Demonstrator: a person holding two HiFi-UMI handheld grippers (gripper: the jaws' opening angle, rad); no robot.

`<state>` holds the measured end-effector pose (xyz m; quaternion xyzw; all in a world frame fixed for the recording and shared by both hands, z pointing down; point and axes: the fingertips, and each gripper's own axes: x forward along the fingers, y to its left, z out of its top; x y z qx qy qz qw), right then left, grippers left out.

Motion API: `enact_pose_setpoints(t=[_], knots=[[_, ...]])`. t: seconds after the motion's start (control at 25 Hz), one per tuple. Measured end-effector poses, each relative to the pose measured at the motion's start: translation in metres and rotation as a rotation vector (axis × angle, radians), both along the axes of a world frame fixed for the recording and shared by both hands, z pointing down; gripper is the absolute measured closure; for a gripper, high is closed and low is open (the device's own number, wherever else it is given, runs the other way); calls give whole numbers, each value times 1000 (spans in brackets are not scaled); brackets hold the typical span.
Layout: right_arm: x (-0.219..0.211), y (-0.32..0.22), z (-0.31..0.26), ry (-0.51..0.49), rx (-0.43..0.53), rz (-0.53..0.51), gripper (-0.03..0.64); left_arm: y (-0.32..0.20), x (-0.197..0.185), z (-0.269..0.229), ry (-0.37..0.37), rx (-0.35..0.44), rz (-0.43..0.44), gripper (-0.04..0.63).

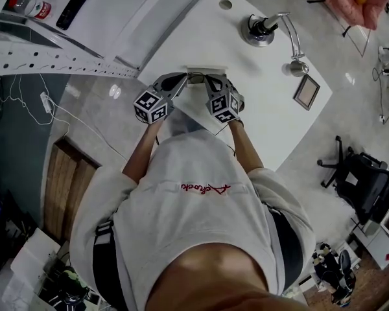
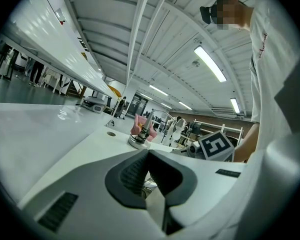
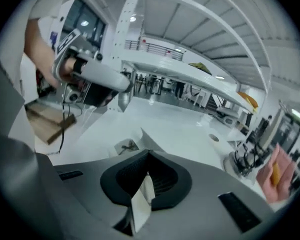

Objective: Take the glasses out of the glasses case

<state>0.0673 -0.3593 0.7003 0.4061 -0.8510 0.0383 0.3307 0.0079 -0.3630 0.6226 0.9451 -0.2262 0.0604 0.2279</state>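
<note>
left gripper [image 2: 148, 153]: jaws closed, tips meeting | right gripper [image 3: 148, 153]: jaws closed | glasses case [image 1: 202, 74]: pale, at white table's [image 1: 266, 131] near edge, between both gripper tips | hoodie [image 1: 201, 232]: red script, unreadable

White table [image 1: 272, 128] on glossy grey floor [image 1: 94, 99], black office chair [image 1: 363, 180] nearby (strip lights [image 2: 210, 64] overhead)

"Is it bright where you are?"
"Yes. Long ceiling lights [image 2: 210, 64] shine down, and the white table [image 1: 272, 109] glows with a few shiny spots."
"Any shadows?"
"Only soft, faint ones on the table."
"Is it sharp?"
"Not up close. My left gripper [image 2: 149, 153] and right gripper [image 3: 148, 154] look fuzzy. My views bend round and go black at the corners."
</note>
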Motion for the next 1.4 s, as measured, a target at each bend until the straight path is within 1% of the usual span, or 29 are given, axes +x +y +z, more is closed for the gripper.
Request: enact_pose_setpoints(t=[0.12, 0.16, 0.24, 0.32, 0.36, 0.4, 0.44, 0.52, 0.56, 0.8, 0.88, 1.0, 1.08, 1.4], knots=[[-5, 7, 13, 240, 52, -147, 621, 2, -1, -1, -3, -4, 7, 606], [-5, 8, 17, 292, 64, -175, 621, 2, -1, -1, -2, -4, 5, 606], [-5, 7, 20, 342, 76, -192, 621, 2, -3, 0, 0, -3, 0, 606], [-3, 5, 21, 349, 77, -183, 620, 2, -3, -2, 2, -2, 0, 606], [-3, 3, 21, 348, 72, -178, 592, 2, -4, -1, 2, -2, -4, 606], [-2, 2, 22, 349, 64, -173, 529, 1, -5, 0, 2, -2, -8, 606], [-1, 1, 24, 351, 54, -169, 503, 1, -5, 0, 2, -3, -10, 606], [1, 0, 30, 365, 30, -168, 469, 1, -4, 0, 5, -5, -9, 606], [1, 0, 32, 374, 19, -171, 468, 1, -4, -1, 6, -5, -4, 606], [0, -7, 43, 393, -11, -196, 475, 2, -2, -4, 9, -6, 4, 606], [0, -8, 48, 400, -20, -204, 511, 2, -4, -2, 8, -8, -3, 606], [1, -9, 54, 435, -19, -223, 568, 2, -7, 0, 4, -13, -8, 606], [2, -8, 55, 451, -12, -231, 584, 2, -7, -2, 3, -11, -3, 606], [1, -8, 44, 470, 49, -224, 588, 3, -6, 0, 8, -9, 4, 606]])
